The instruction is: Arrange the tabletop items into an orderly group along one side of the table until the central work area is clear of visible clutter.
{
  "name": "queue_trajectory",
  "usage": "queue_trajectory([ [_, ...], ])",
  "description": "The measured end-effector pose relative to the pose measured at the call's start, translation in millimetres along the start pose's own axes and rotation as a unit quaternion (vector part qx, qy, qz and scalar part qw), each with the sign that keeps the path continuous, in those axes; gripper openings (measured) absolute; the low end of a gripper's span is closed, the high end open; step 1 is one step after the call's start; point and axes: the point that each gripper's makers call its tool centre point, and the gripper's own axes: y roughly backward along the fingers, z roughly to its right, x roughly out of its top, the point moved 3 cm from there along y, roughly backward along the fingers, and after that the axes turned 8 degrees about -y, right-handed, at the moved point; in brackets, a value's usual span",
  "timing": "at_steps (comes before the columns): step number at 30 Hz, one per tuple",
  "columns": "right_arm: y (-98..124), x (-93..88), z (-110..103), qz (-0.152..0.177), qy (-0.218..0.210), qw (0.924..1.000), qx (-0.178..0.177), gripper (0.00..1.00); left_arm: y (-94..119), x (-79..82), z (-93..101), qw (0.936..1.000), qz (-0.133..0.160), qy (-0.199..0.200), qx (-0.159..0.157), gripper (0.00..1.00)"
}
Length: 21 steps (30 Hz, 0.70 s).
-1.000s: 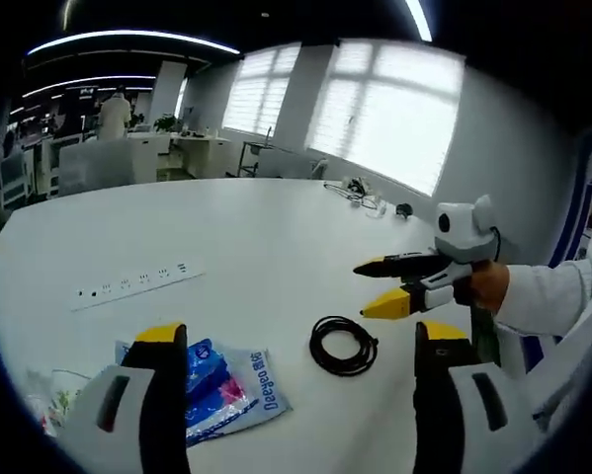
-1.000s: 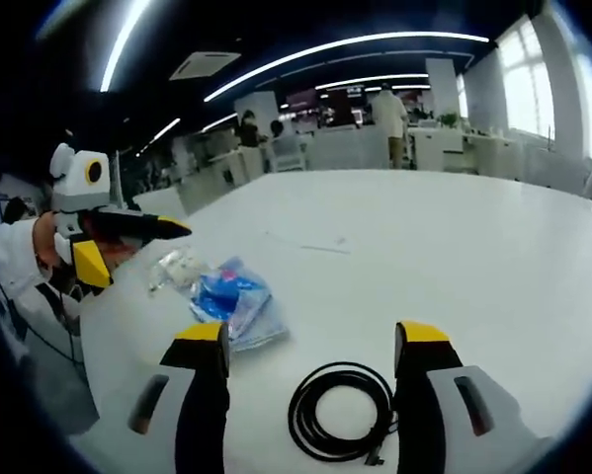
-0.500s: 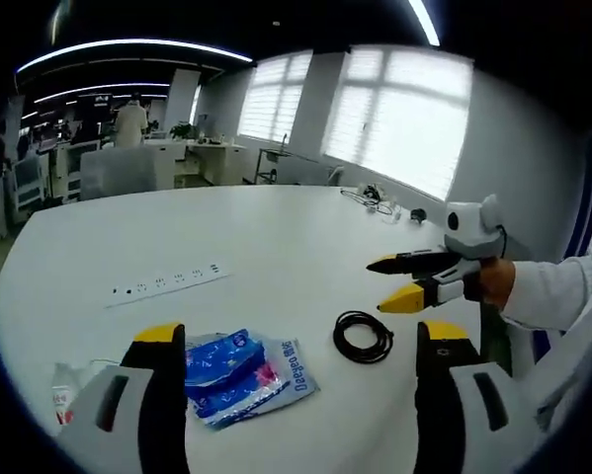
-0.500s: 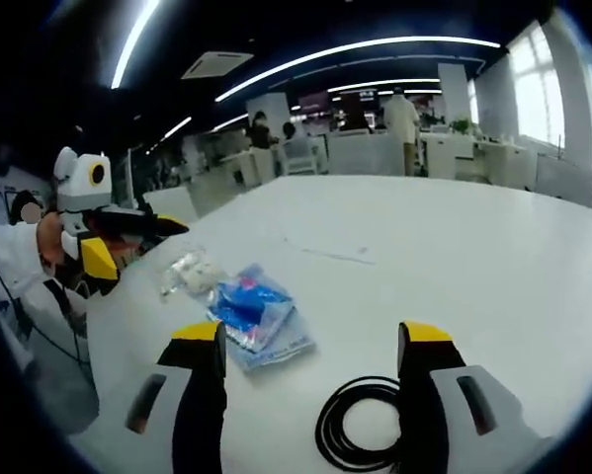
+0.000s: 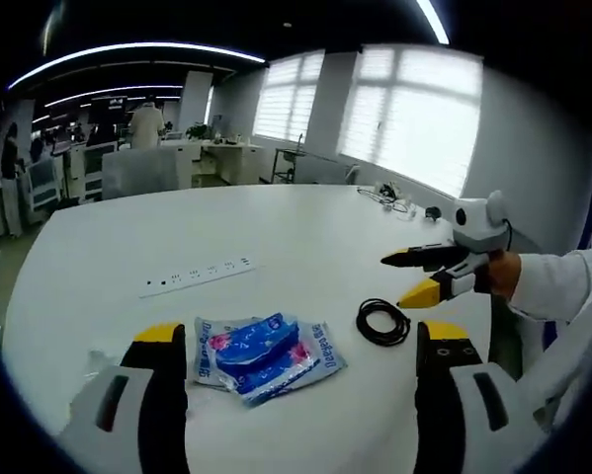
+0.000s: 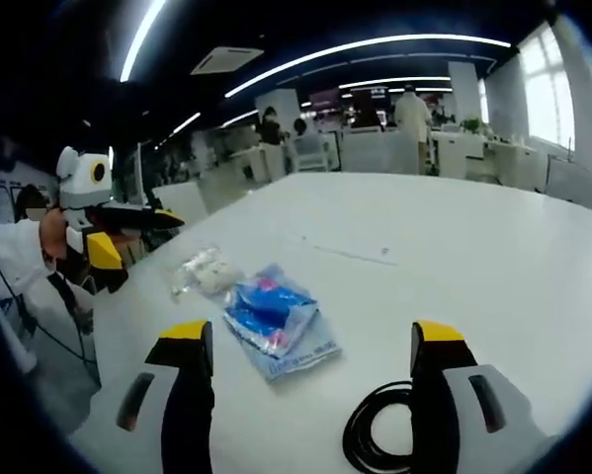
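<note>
Both tools pulled back; blue packet [image 5: 266, 353] and cable [image 5: 382, 322] unmoved.

The big white table [image 5: 276, 227] looks smooth with a soft sheen, probably laminate. The blue plastic-film packet [image 5: 266, 355] is glossy and crinkly, the black rubbery coiled cable [image 5: 382, 322] is matt. The clear crumpled plastic bag [image 6: 205, 271] catches light. The yellow-tipped left gripper [image 5: 300, 341] looks like hard matt plastic.

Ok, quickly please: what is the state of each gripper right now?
Left gripper: open, jaws wide apart, holding nothing.
Right gripper: open, jaws wide apart, holding nothing.
</note>
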Motion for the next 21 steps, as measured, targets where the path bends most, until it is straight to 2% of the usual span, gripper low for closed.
queue_trajectory([
  [11, -19, 1.3, -25, -0.009, 0.011, 0.9999, 0.006, 0.79, 21, -11.3, -20.5, 0.9999, -0.007, 0.003, 0.013, 1.00],
  [21, -39, -5.4, -41, -0.024, 0.018, 0.9996, 0.005, 0.77, 30, -23.3, -33.0, 0.9997, -0.012, 0.013, 0.015, 1.00],
])
